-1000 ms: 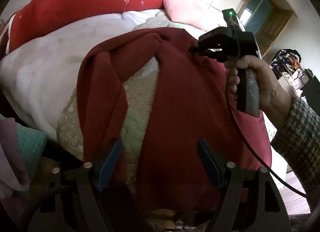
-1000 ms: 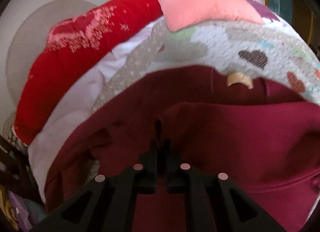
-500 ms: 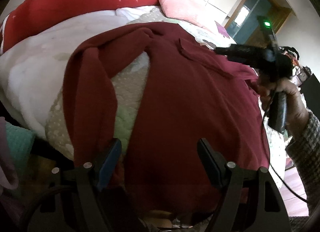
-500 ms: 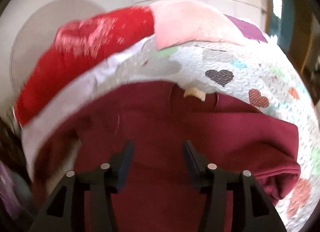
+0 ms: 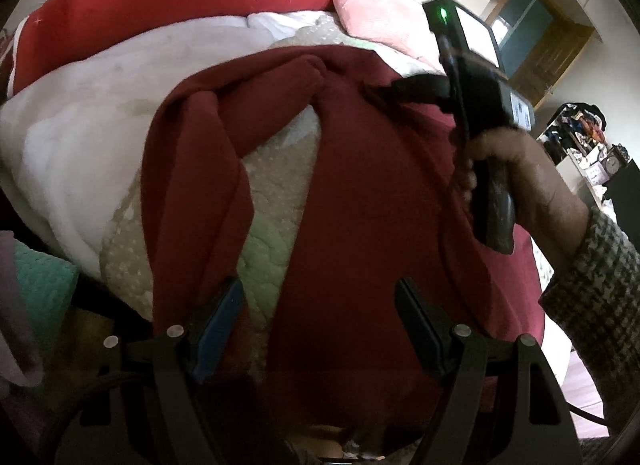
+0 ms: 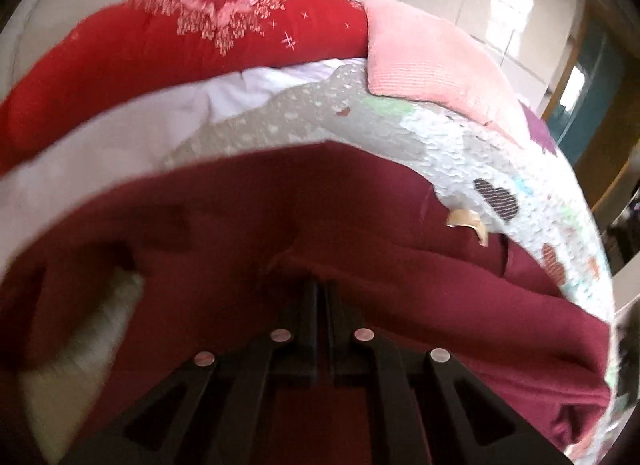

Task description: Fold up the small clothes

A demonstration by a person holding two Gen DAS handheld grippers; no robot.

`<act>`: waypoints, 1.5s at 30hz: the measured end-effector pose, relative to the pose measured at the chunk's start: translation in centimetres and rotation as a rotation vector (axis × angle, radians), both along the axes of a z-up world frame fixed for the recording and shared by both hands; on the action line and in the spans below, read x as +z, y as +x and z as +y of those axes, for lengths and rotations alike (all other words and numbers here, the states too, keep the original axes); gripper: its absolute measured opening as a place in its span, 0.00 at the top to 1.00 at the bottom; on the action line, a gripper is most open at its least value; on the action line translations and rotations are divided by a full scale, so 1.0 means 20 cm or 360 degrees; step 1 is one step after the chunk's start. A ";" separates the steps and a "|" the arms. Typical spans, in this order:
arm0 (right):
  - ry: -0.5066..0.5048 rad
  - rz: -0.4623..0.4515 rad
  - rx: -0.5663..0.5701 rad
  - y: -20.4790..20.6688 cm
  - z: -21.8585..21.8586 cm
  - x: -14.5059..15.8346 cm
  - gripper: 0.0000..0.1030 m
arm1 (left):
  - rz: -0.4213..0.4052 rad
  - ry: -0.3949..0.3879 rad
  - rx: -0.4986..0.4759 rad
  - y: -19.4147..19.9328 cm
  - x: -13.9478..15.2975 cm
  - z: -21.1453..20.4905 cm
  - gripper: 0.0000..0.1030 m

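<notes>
A dark red sweater lies spread on a quilted bedspread, its left sleeve bent down beside the body. My left gripper is open over the sweater's lower hem, with nothing between its fingers. My right gripper is shut, its tips pressed into a fold of the sweater near the collar label. In the left wrist view the right gripper reaches onto the sweater's upper part, held by a hand.
A red quilt and a pink pillow lie at the head of the bed. A white blanket lies left. A teal cloth sits at the lower left. A door and cluttered shelves stand at the far right.
My right gripper was shut on the sweater, opened and pulled back to the right, and is now shut again on a fold near the collar. My left gripper stayed open.
</notes>
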State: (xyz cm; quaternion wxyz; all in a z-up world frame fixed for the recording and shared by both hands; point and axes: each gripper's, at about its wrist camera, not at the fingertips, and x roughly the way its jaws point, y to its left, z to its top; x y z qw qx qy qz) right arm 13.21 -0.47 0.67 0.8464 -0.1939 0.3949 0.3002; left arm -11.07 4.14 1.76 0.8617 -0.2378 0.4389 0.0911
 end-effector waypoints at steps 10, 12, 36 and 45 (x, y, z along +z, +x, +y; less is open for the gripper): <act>0.0365 0.0212 -0.0017 -0.01 -0.38 0.16 0.65 | -0.0048 0.0000 -0.0077 0.02 0.10 0.00 0.25; 0.0383 0.0119 -0.0157 0.04 -0.62 0.25 0.70 | -0.0088 -0.0008 -0.0115 0.04 0.15 0.00 0.25; 0.0372 0.0511 -0.0173 0.08 -1.44 -0.08 0.97 | 0.0236 0.0428 -0.0221 1.47 -0.12 -0.04 0.19; 0.0820 0.0430 -0.0320 0.23 -1.51 0.23 0.97 | 0.0181 0.0495 -0.0212 1.45 -0.14 -0.05 0.15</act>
